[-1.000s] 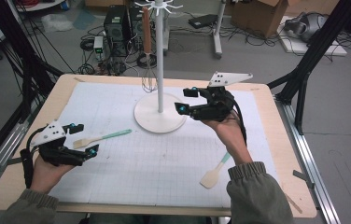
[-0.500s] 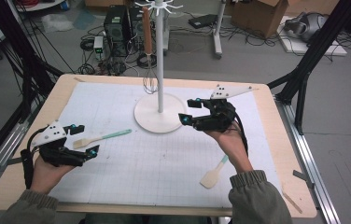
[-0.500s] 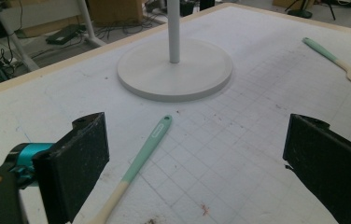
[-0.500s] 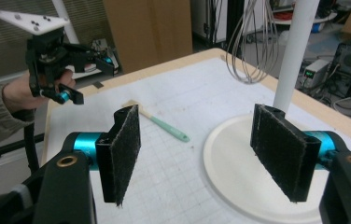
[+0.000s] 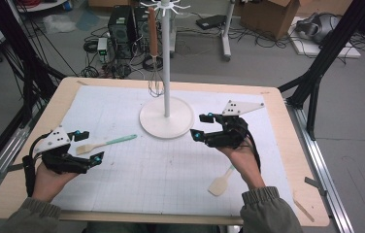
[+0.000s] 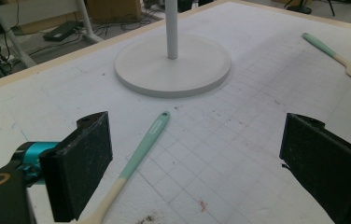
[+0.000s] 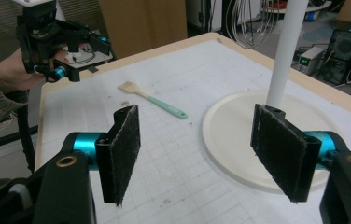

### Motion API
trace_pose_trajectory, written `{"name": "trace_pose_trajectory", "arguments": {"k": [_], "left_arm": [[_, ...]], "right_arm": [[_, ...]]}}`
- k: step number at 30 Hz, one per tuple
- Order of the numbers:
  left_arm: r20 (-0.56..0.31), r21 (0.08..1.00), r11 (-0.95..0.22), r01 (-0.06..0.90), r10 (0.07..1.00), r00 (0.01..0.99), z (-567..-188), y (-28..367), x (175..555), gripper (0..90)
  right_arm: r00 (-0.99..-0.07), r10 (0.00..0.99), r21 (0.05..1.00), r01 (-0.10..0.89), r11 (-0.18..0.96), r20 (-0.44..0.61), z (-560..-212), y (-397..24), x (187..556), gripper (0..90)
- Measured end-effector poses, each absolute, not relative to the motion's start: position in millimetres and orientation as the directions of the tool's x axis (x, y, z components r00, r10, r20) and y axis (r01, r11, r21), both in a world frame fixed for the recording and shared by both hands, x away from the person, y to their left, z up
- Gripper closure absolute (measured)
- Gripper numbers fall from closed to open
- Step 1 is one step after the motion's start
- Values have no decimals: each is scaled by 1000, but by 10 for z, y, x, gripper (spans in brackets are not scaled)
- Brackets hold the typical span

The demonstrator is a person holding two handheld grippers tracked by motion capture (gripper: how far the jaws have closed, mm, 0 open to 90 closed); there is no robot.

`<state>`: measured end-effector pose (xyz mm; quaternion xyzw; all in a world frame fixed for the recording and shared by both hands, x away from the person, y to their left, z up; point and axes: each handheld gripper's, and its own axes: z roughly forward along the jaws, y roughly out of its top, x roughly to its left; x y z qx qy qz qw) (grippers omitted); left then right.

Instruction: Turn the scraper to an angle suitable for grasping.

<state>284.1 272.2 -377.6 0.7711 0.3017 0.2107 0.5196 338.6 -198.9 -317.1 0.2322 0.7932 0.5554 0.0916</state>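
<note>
The left gripper [image 5: 87,145] hovers with jaws spread wide – the mint-handled spatula [image 5: 107,143] lies on the grid mat [image 5: 161,165] between them, untouched. The right gripper [image 5: 201,127], jaws apart and empty, hangs beside the white stand's base [image 5: 166,124].

Count on table: two spatulas, one [image 5: 105,143] with a green handle, the other [image 5: 221,182] all wood. One white stand [image 5: 166,116] with round base. One whisk [image 5: 154,73] hanging from it. Two grippers, left gripper [image 5: 86,146] and right gripper [image 5: 201,127].
</note>
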Motion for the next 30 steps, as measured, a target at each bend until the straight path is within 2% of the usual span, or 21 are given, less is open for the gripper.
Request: {"name": "trace_pose_trajectory", "arguments": {"k": [14,30], "left_arm": [[17,926,-286,245,681,732,-3781,2730,2842,118],[30,923,-302,240,676,736,-3799,2725,2844,187]], "right_arm": [[-864,489,918,283,278,119,-3341,-2092,3301,324],[-854,506,910,297,290,118,-3477,-2183,3207,323]]}}
